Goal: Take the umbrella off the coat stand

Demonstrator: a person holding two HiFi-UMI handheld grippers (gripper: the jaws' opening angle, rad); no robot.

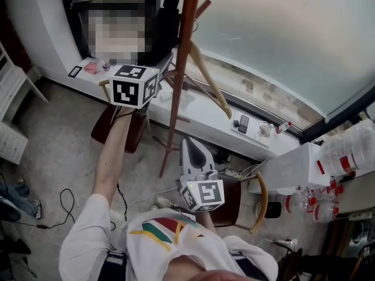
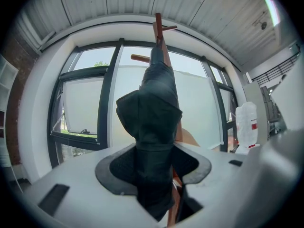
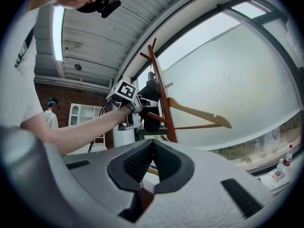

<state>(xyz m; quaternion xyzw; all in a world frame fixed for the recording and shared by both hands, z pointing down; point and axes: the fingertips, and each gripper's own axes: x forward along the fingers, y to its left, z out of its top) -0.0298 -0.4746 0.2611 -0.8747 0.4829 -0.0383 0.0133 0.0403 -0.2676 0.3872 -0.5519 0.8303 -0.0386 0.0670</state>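
Umbrella (image 2: pixel 152 122), grasp step: left fingers (image 2: pixel 116 167) clamp it at stand (image 2: pixel 158 25), right fingers (image 3: pixel 137 163) closed, empty; next likely needs lifting clear.

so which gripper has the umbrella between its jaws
The left gripper, raised at the coat stand: its jaws close on the dark folded umbrella. The right gripper sits lower, jaws together, empty.

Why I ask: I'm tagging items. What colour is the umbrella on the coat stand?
Black umbrella, best seen in the left gripper view.
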